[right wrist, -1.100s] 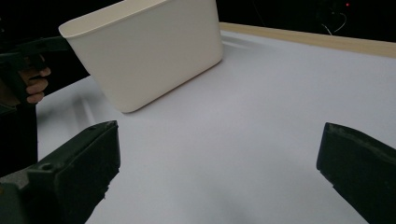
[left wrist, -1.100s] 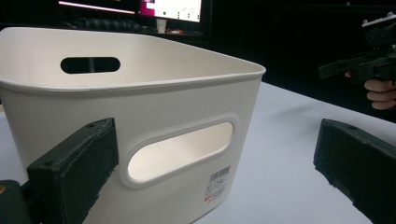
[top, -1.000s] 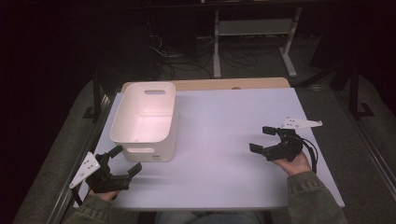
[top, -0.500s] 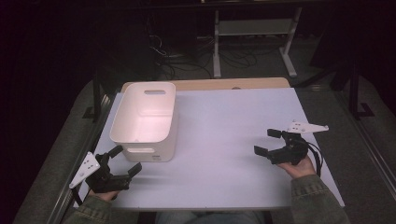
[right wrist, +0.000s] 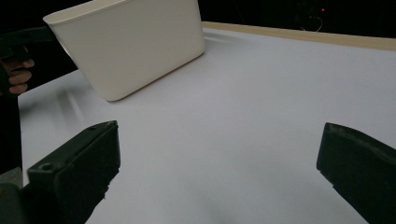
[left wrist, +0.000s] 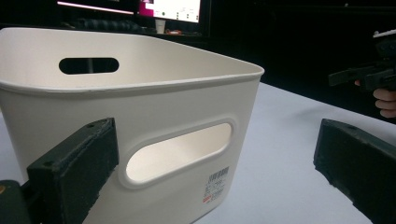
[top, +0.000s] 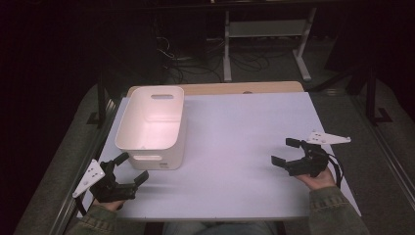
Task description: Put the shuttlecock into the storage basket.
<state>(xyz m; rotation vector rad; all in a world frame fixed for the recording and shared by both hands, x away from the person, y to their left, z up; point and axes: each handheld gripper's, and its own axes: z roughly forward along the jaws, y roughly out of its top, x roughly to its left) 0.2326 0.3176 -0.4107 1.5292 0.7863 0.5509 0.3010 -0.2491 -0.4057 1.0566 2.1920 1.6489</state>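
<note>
Currently spread wide and empty: left gripper (top: 128, 168) near bin (top: 151, 125), right gripper (top: 285, 152) well apart. Risks nudging the light bin when closing in.

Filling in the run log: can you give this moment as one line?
left gripper: open, near bin's handle end, apart | right gripper: open, holds nothing, above table | white bin: upright, looks empty

Just ahead of my left gripper (top: 131, 168) the white plastic bin with cut-out handles (top: 151, 128) blocks the way forward. From the bin across to my right gripper (top: 288, 152), the pale desk (top: 235, 142) lies open.
</note>
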